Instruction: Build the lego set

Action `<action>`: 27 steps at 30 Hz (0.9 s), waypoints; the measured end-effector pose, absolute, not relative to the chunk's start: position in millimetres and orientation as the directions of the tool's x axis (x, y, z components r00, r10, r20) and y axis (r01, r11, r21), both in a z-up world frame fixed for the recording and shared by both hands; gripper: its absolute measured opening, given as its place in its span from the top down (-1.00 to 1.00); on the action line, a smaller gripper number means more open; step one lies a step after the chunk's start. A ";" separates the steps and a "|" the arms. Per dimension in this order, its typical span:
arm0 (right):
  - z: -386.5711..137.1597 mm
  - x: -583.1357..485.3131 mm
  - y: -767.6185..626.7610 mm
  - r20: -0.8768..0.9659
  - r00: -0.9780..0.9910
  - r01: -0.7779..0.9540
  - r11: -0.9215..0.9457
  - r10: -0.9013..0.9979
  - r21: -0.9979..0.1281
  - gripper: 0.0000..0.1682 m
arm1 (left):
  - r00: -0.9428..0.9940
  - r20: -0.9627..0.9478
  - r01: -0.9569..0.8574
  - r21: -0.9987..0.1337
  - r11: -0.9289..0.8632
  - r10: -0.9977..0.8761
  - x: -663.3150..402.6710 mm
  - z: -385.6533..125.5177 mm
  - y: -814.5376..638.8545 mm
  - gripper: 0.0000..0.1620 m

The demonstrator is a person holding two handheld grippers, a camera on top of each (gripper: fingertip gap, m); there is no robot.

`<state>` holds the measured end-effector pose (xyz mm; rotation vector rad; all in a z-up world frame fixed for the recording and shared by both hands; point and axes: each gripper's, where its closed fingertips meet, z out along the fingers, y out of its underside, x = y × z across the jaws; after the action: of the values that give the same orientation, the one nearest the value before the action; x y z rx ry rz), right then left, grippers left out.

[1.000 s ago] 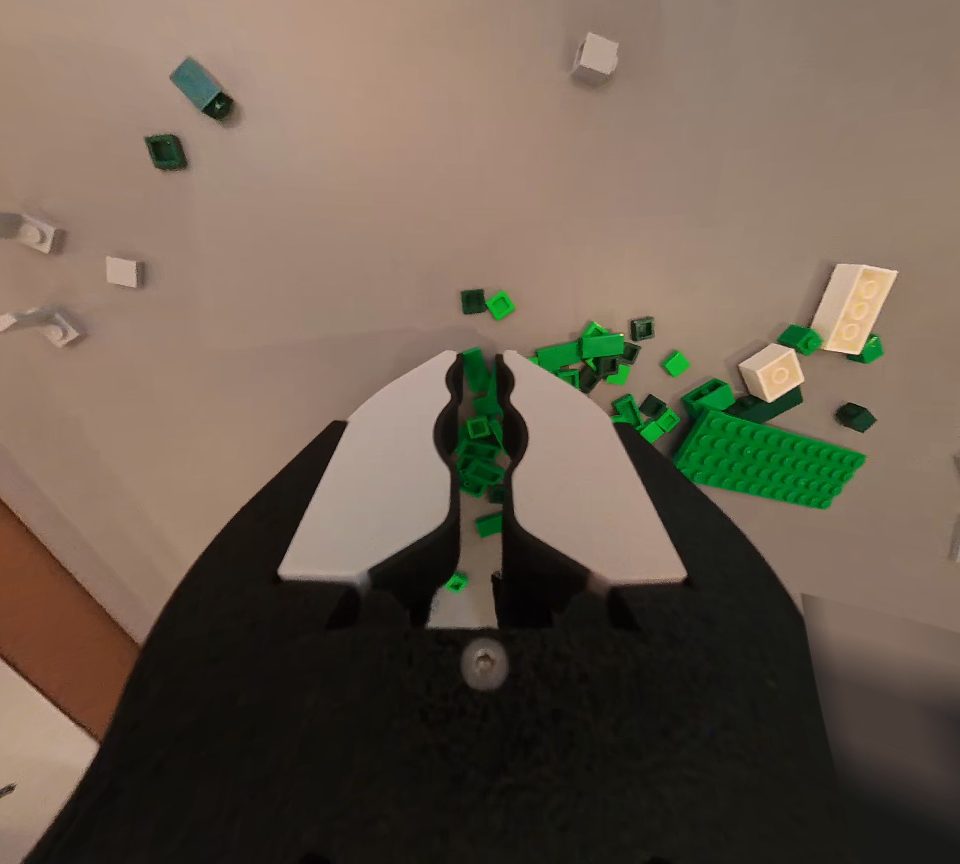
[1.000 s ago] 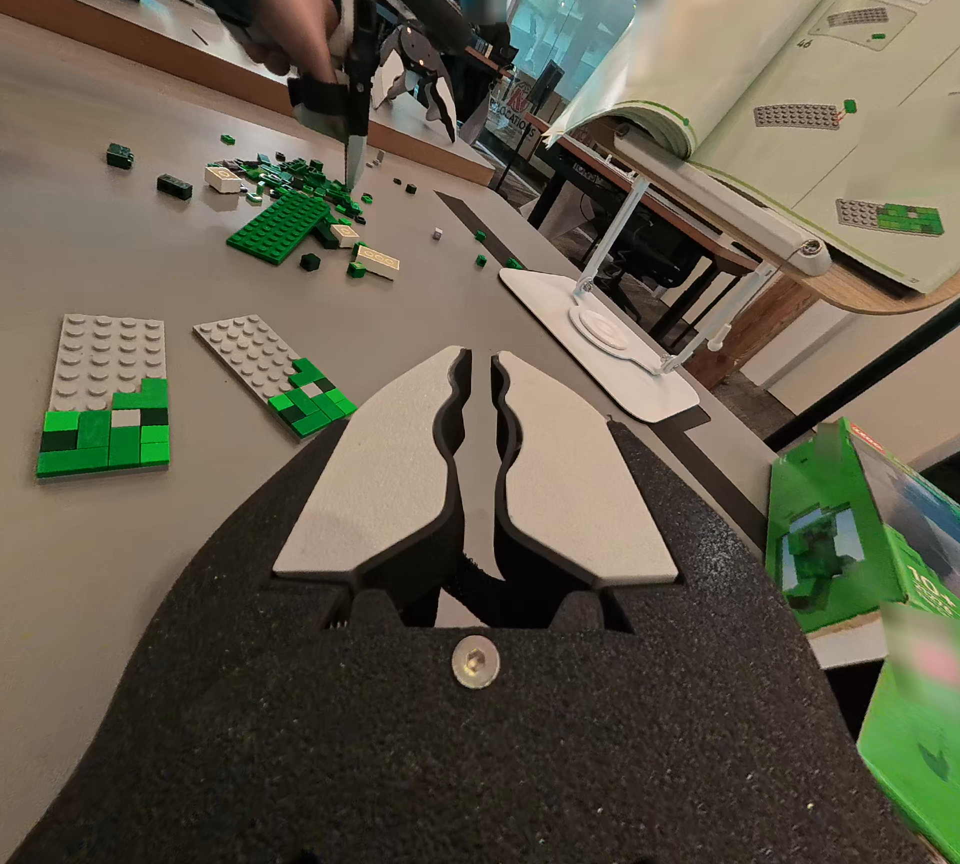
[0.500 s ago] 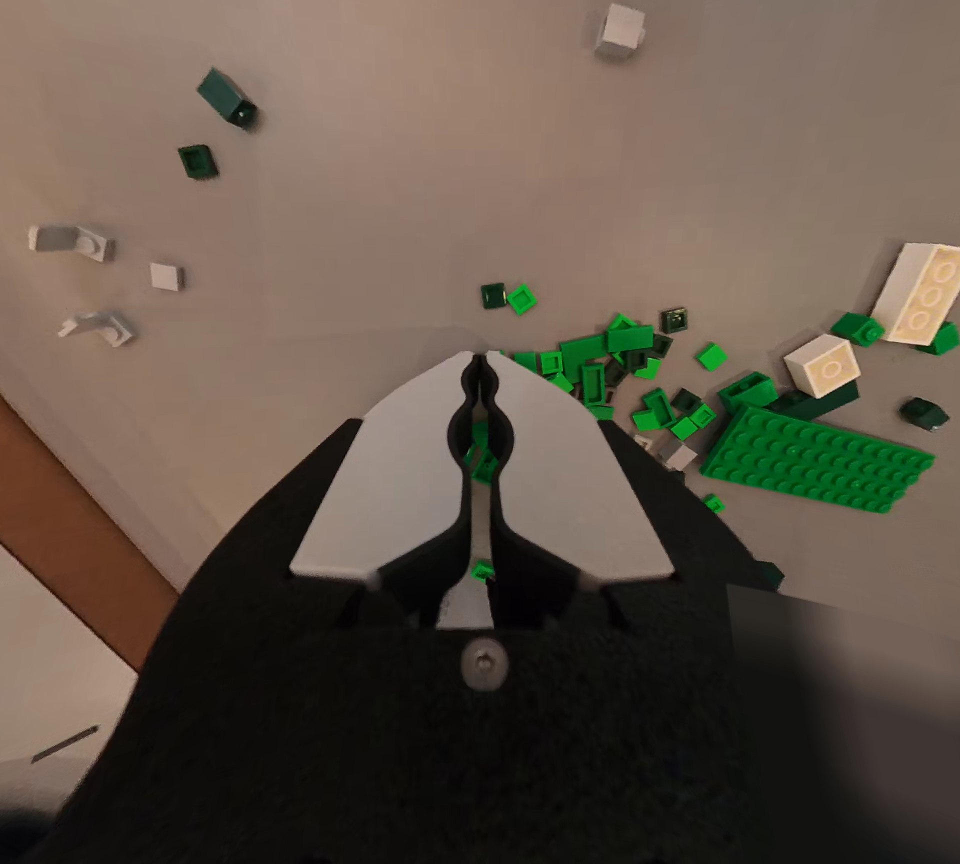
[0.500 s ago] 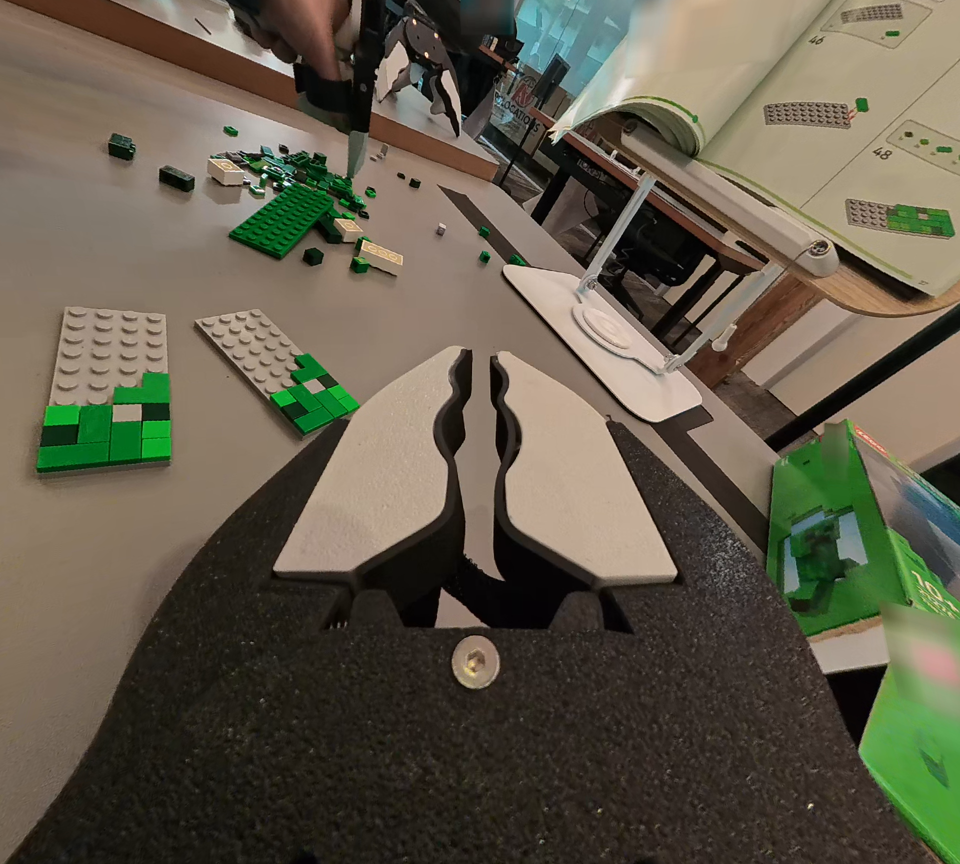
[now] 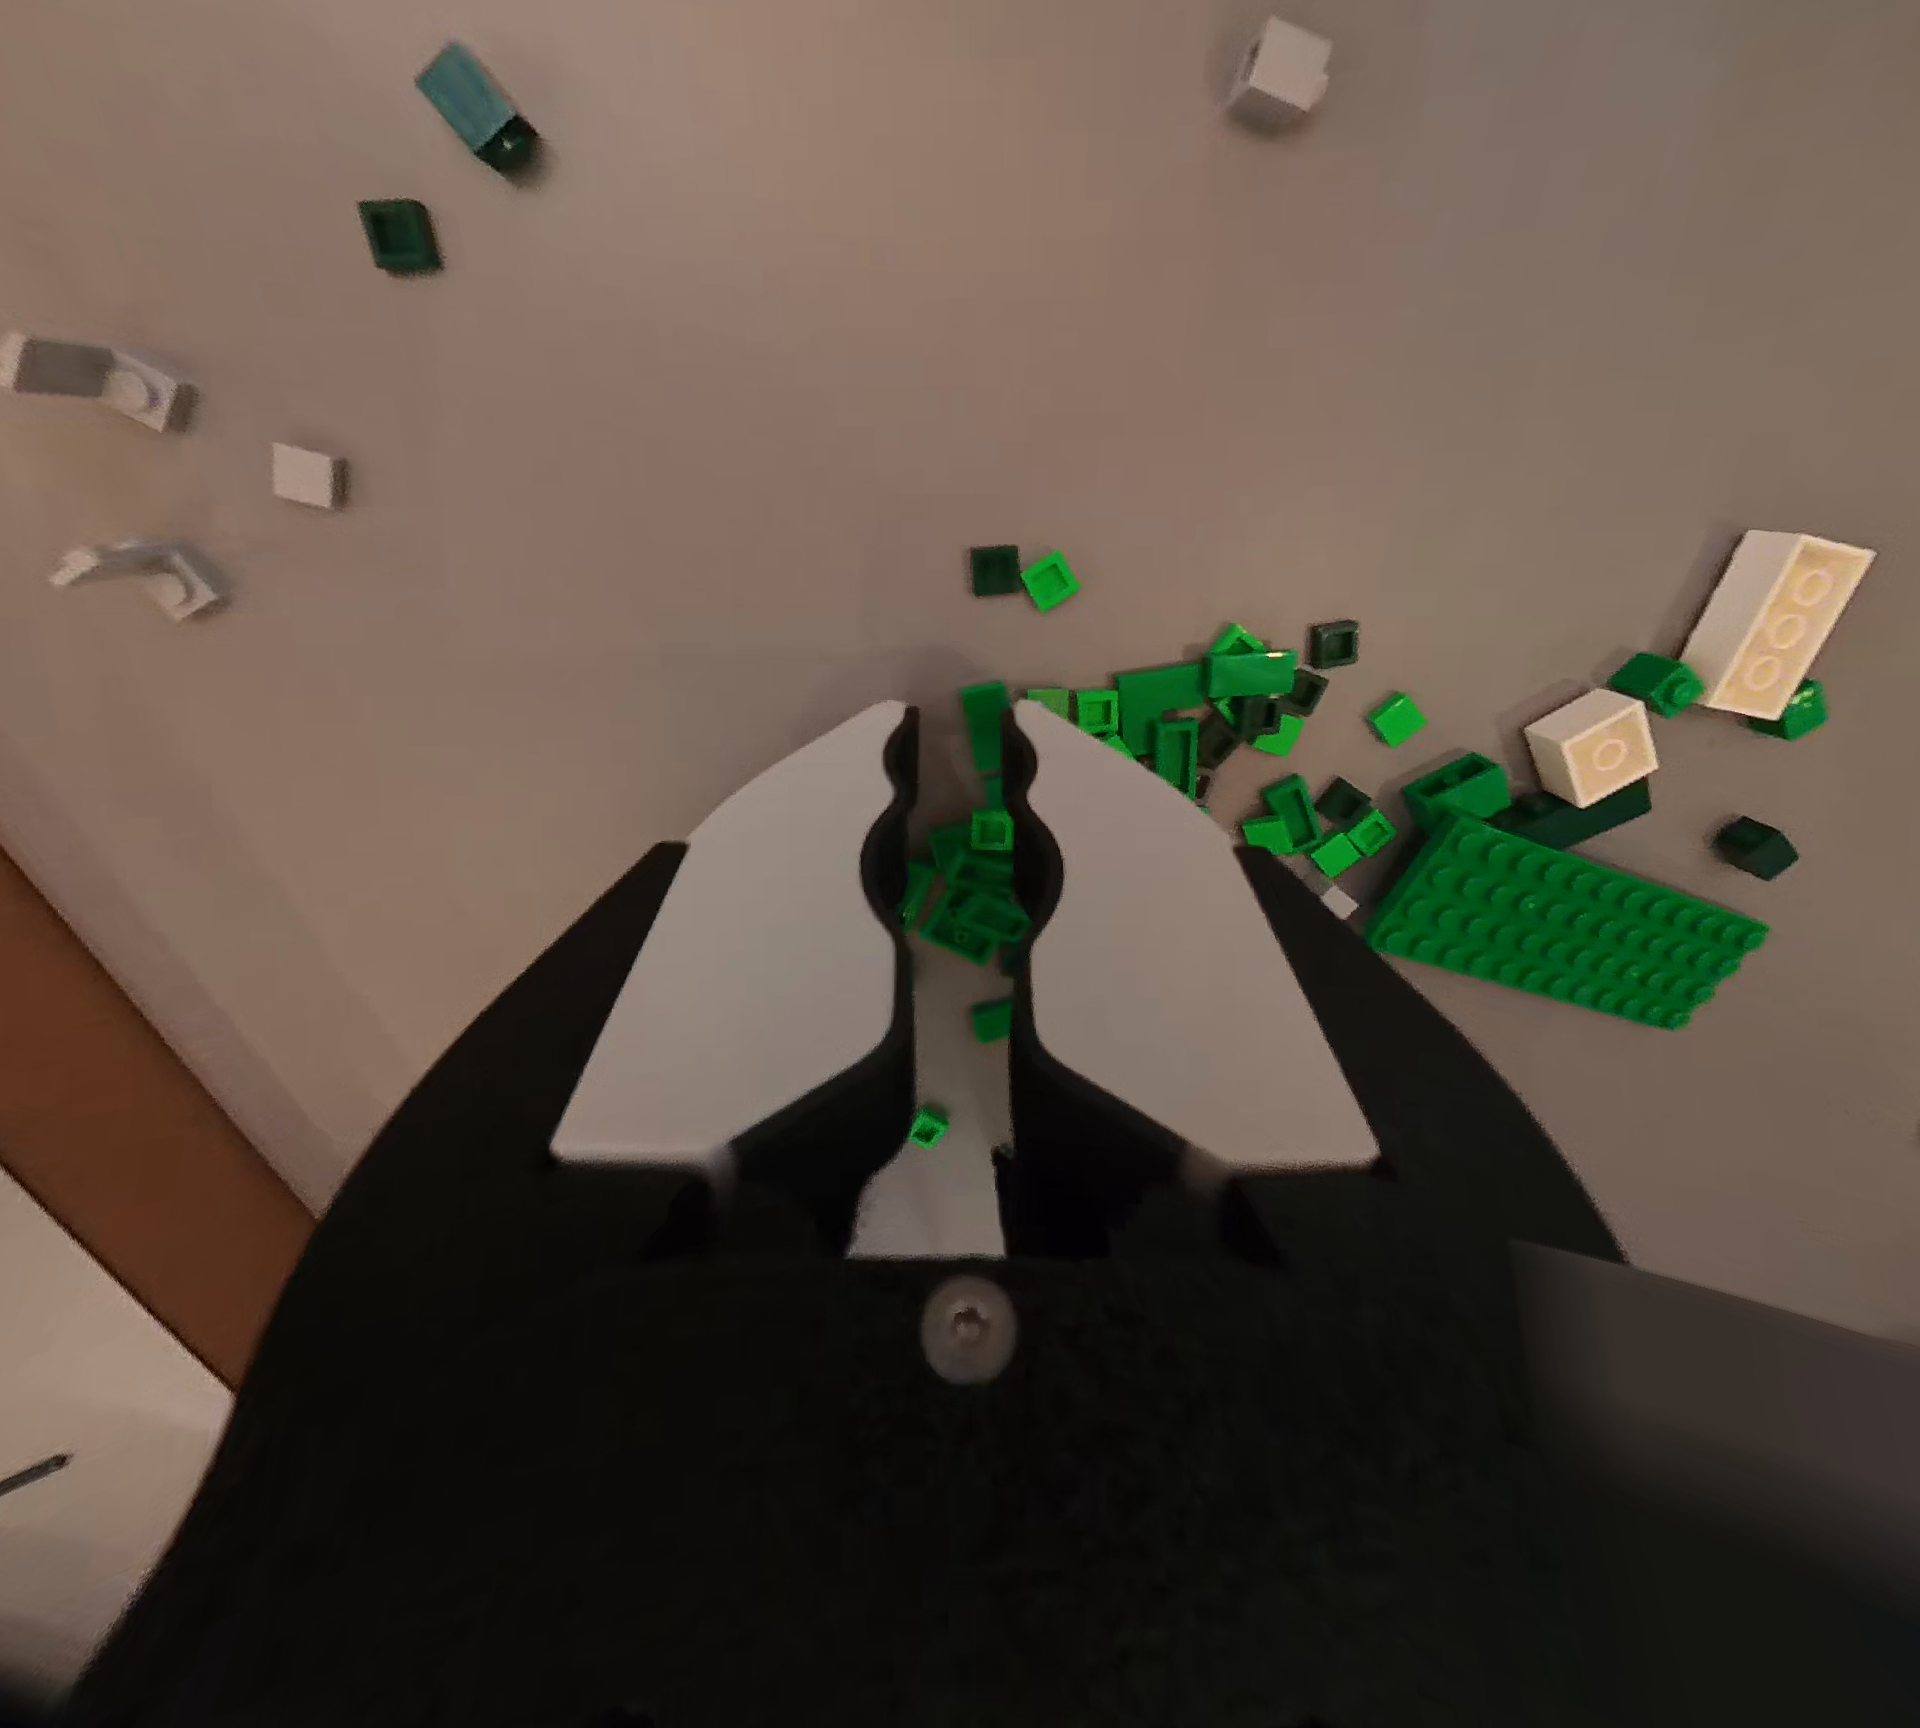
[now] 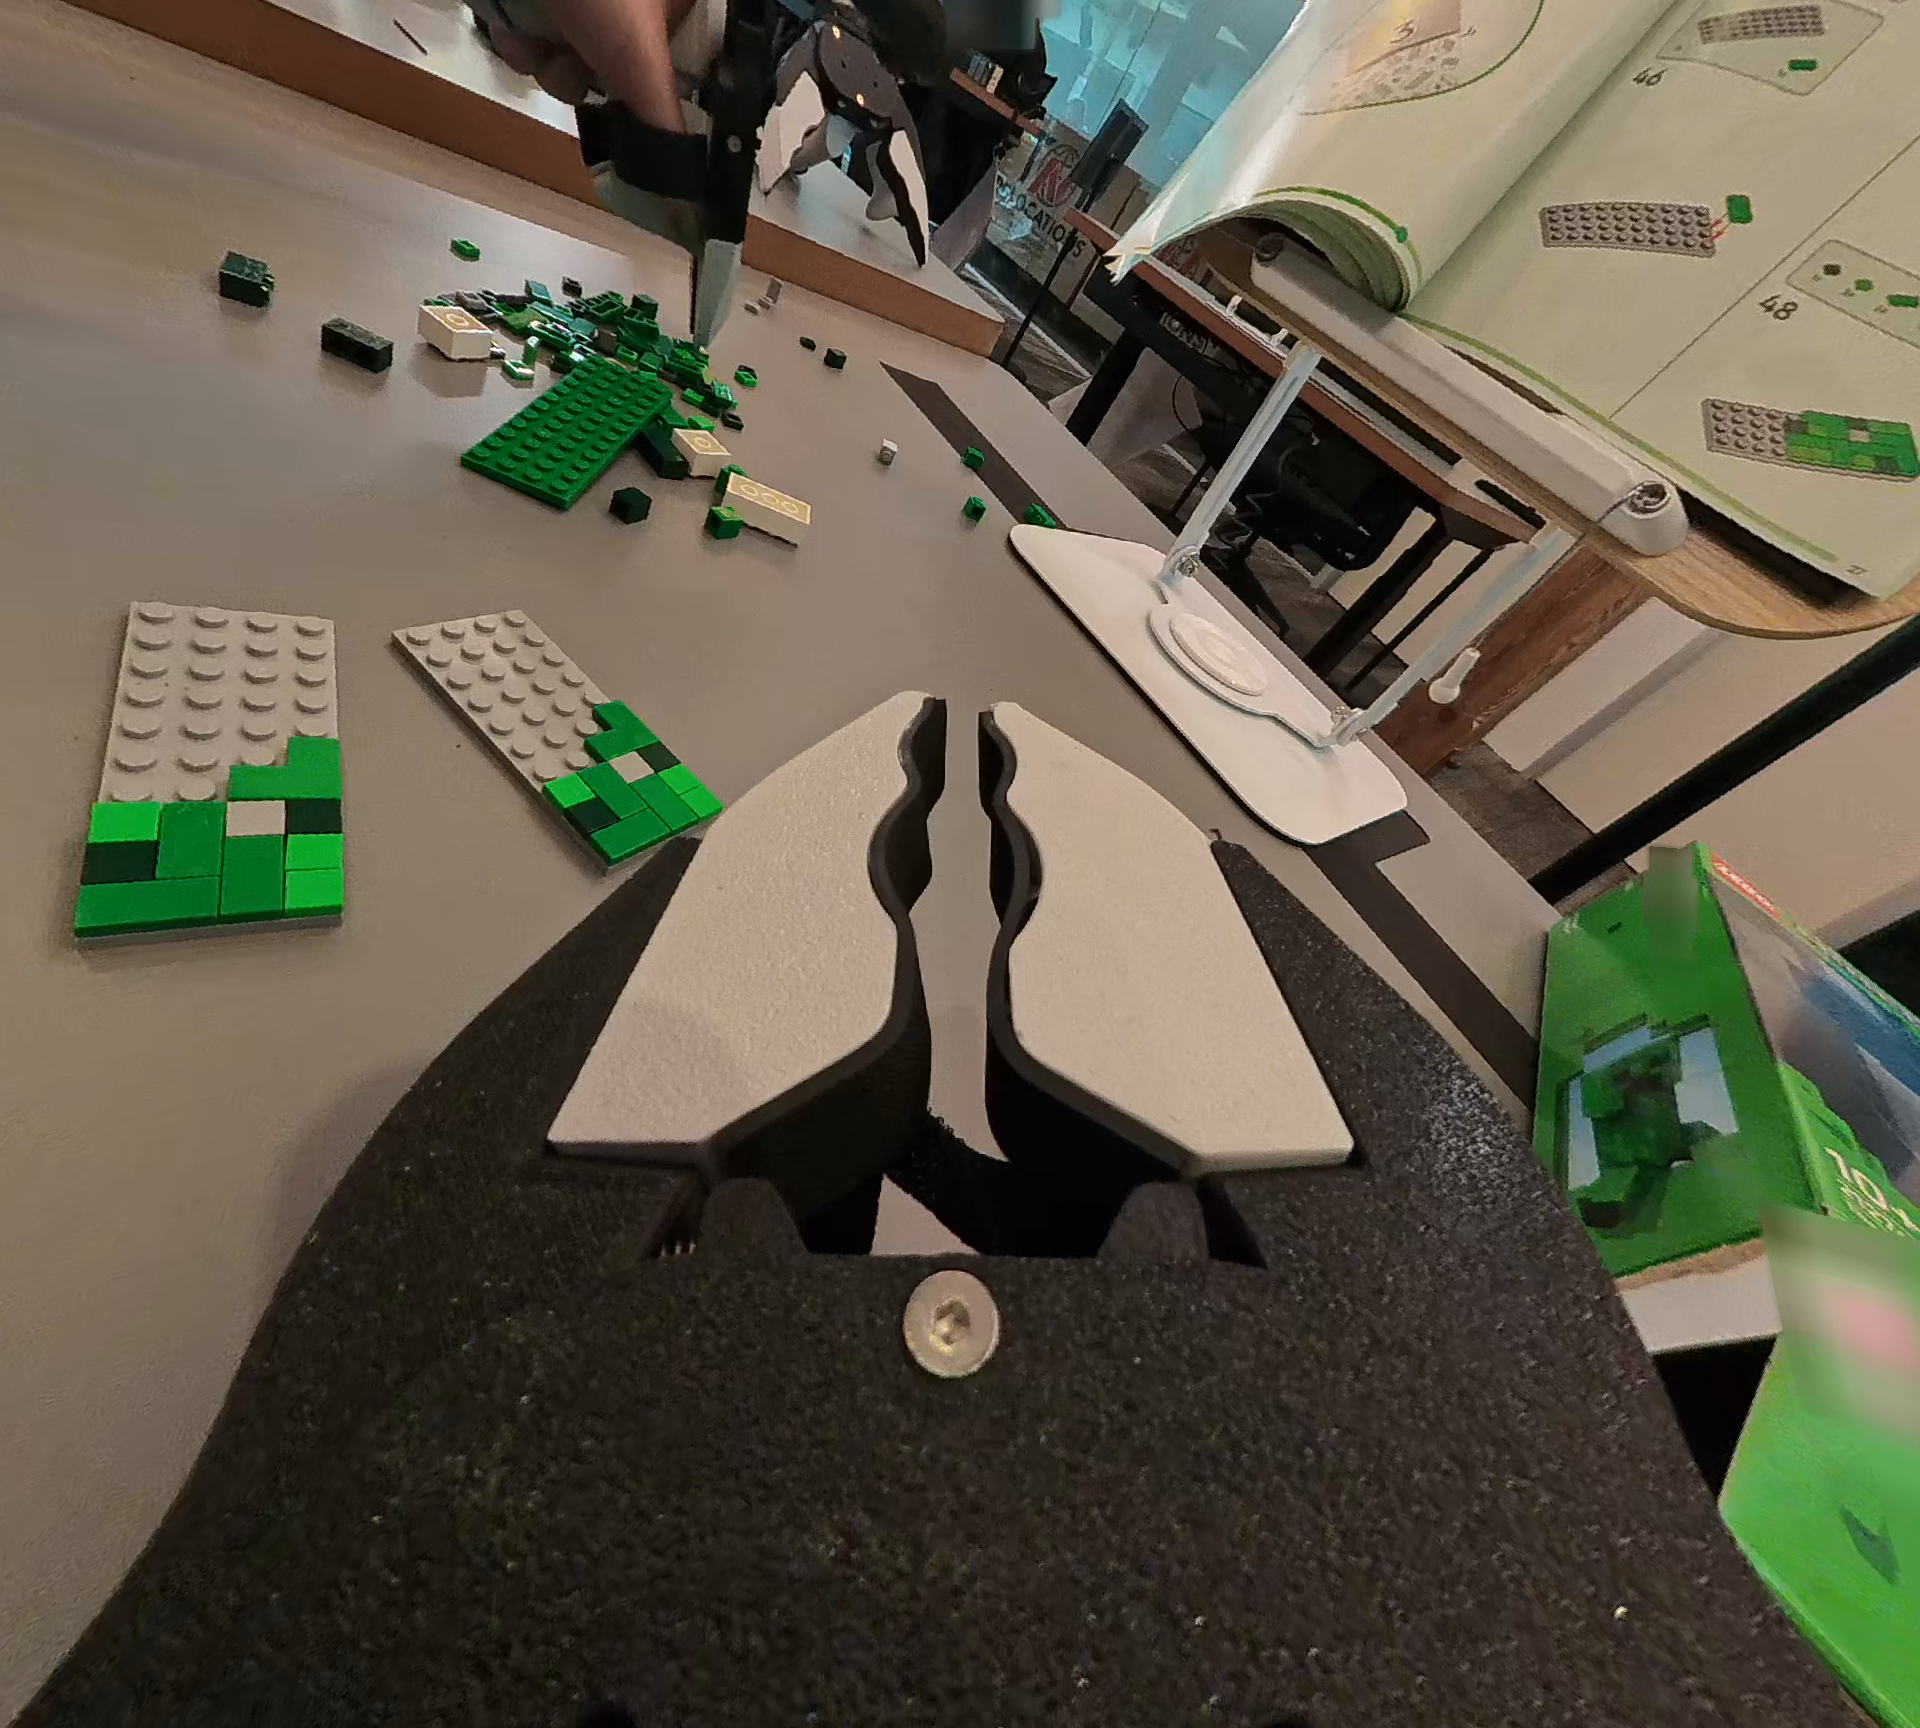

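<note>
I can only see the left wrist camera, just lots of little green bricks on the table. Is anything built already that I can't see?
Observer: Yes. Two grey plates lie flat on the table, each with green tiles covering its near end.
Operator: Where's my other gripper?
Observer: The right gripper points across bare table beside those plates, jaws a narrow slit apart, nothing between them.
Operator: Is there a picture book to copy?
Observer: An open instruction booklet rests on a white stand at the table's right side.
</note>
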<state>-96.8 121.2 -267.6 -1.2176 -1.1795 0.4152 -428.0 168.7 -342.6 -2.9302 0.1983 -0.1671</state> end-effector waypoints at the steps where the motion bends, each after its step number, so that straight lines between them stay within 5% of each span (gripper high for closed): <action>1: -267.6 -96.9 121.1 0.471 0.397 0.320 0.363 0.788 -0.875 0.94 | 0.984 0.106 -0.120 -0.199 -0.973 -0.143 -427.0 -343.6 168.4 0.85; 17: -268.0 -96.7 121.3 0.478 0.399 0.324 0.367 0.783 -0.872 0.94 | 0.980 0.085 -0.159 -0.193 -0.968 -0.178 -428.2 -345.2 171.0 0.93; 23: -259.5 -89.4 126.8 0.449 0.460 0.281 0.354 0.766 -0.892 0.94 | 0.822 0.113 -0.473 -0.412 -0.779 -0.558 -349.4 -300.8 168.2 1.00; 27: -257.1 -85.8 128.1 0.420 0.478 0.256 0.335 0.771 -0.907 0.94 | 0.709 -0.117 -0.681 -0.369 -0.632 -0.696 -312.7 -285.8 155.0 0.98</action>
<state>-85.8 128.1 -257.1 -1.2262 -1.0673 0.4363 -312.7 155.0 -285.8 -2.5293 1.0673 -0.0517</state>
